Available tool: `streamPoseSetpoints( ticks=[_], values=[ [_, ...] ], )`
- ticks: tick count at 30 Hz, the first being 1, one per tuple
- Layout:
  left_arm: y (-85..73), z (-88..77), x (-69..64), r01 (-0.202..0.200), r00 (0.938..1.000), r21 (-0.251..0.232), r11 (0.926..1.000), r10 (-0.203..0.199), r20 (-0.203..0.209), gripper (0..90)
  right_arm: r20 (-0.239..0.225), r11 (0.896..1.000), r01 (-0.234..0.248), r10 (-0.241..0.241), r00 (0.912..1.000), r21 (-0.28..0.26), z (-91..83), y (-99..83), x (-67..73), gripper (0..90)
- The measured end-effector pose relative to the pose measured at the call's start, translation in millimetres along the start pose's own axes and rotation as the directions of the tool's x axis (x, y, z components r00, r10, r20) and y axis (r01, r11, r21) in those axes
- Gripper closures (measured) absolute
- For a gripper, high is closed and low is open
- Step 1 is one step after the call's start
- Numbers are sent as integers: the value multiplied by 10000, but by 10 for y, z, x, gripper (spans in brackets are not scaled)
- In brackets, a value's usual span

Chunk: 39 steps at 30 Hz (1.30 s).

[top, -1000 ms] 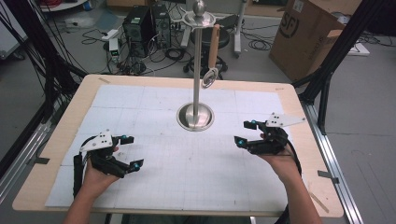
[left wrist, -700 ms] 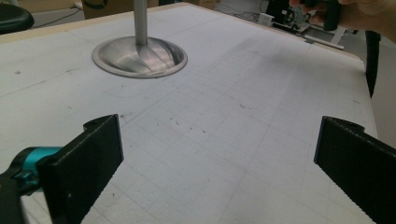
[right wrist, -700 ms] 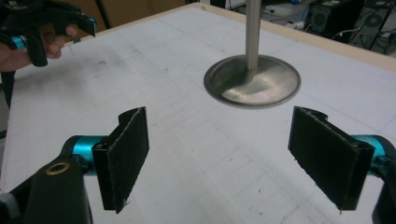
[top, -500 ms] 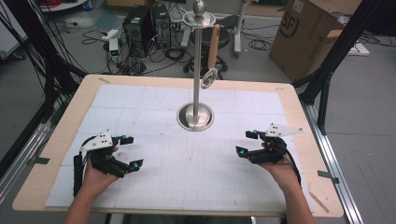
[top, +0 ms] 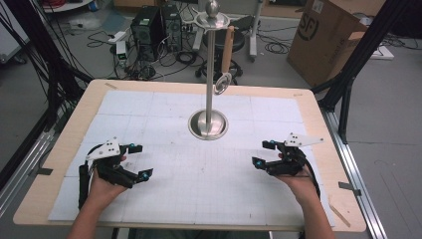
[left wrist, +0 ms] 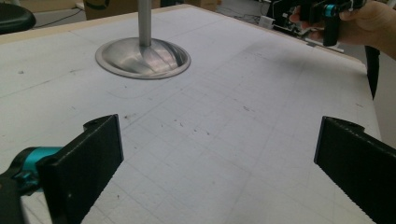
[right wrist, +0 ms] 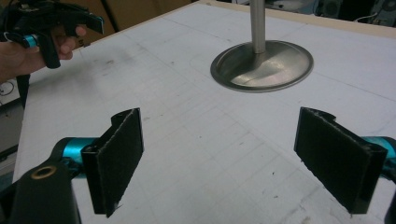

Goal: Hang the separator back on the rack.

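Black pads of my right tongs [top: 268, 153] have just been opening and now stand wide with nothing between them, low over the counter [top: 164, 199]. My left tongs [top: 141, 161] gape just as wide, also empty. The steel stand [top: 208, 123] sits between them toward the far side, a small ring [top: 222, 83] hanging beside its pole. I judge a slow, level approach toward that ring best.

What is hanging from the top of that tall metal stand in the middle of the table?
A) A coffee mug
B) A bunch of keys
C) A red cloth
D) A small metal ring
D: in the high view a small metal ring hangs on a tan strap from the top of the stand.
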<state>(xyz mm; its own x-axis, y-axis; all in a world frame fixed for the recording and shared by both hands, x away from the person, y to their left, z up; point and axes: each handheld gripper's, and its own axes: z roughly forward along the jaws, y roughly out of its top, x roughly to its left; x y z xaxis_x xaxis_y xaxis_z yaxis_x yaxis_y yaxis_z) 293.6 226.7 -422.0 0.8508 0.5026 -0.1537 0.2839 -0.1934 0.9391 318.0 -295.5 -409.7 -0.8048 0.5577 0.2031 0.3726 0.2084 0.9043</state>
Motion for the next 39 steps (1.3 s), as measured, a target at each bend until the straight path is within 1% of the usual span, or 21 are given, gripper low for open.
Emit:
streamPoseSetpoints(
  ticks=[7,9,13,21,26,31,32,34,39],
  values=[
    [20,41,-14,-34,10000,-53,10000,34,71,18,51,10000,-32,33,10000,-84,-39,-18,-9,151],
    [15,52,-15,-16,10000,30,10000,16,91,18,13,10000,-22,22,10000,-34,-34,-22,-6,151],
    [17,48,-6,-26,9999,-39,10000,27,131,18,-4,10000,-21,21,10000,31,-33,-24,-3,151],
    [15,45,1,-53,9998,-93,9999,54,198,18,170,9998,-9,5,9999,189,-27,-42,-10,152],
    [19,32,-4,-52,9999,-121,9999,54,150,18,220,9997,-20,14,9998,240,-15,-55,-25,152],
    [20,40,-14,-56,9998,-85,9999,57,187,18,178,9997,-43,38,9998,249,-11,-57,-32,152],
    [19,44,-14,-50,9998,-87,9999,52,202,18,137,9996,-138,135,9998,235,-17,-58,-40,152],
    [16,52,-11,-36,9998,-55,10000,37,186,18,116,9998,-114,112,9999,156,-19,-60,-57,152],
    [10,62,-5,-46,9999,41,10000,45,144,18,49,9997,-181,181,9998,177,-22,-64,-65,152]
  ],
)
